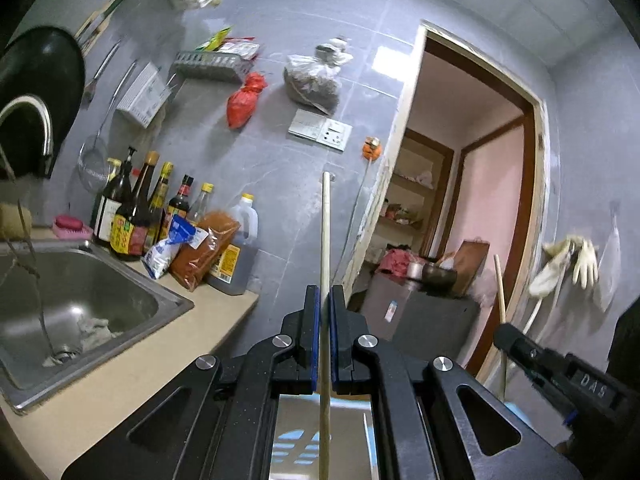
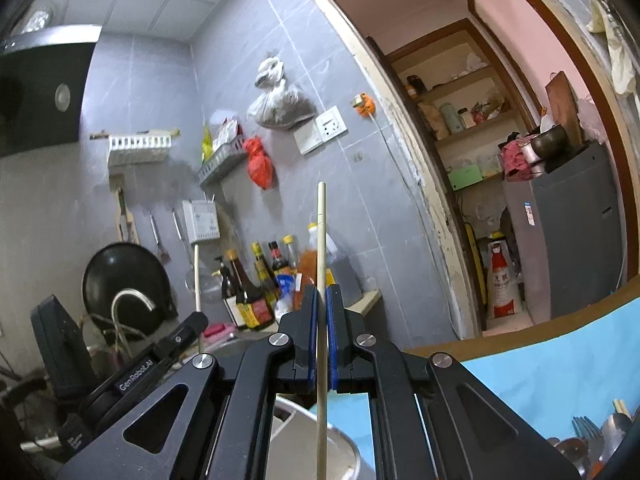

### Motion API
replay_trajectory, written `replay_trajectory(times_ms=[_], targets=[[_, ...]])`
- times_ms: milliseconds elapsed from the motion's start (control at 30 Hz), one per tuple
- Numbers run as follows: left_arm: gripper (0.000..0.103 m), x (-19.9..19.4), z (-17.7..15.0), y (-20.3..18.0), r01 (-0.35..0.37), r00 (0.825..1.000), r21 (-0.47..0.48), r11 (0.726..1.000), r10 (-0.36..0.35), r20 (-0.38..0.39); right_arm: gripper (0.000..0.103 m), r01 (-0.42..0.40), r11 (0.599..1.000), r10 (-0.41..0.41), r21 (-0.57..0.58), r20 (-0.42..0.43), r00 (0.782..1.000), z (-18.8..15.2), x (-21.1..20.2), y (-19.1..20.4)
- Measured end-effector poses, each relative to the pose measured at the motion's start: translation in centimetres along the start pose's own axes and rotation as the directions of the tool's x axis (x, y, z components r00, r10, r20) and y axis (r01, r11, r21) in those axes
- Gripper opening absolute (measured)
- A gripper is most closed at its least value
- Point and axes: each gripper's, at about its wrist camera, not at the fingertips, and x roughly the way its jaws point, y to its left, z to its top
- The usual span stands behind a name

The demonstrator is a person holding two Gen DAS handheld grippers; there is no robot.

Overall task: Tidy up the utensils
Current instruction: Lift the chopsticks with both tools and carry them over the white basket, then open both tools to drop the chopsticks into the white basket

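My left gripper is shut on a pale wooden chopstick that stands upright between its blue pads. My right gripper is shut on a second chopstick, also upright. Each gripper shows in the other's view: the right one at the lower right holding its chopstick, the left one at the lower left holding its chopstick. A steel holder sits below the right gripper. Forks and spoons lie at the lower right on a blue mat.
A steel sink with a curved tap is on the left. Sauce bottles and packets stand on the beige counter by the tiled wall. A black wok leans by the wall. A doorway opens to the right.
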Motion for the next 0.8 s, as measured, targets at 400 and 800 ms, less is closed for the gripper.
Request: replay_trajectory(times_ms=[400, 800], targets=[[0.003, -0.6, -2.1, -0.6, 0.004, 0.994, 0.062, 0.998, 0.002, -0.108, 0.004, -0.015, 1.000, 0.015, -0.016, -0.013, 1.000, -0.8, -0.4, 0.3], [0.048, -2.4, 0.8, -2.4, 0.046, 0.980, -0.013, 0.999, -0.048, -0.196, 0.028, 0.010, 1.000, -0.010, 0.001, -0.073, 0.997, 1.0, -3.3, 0.2]])
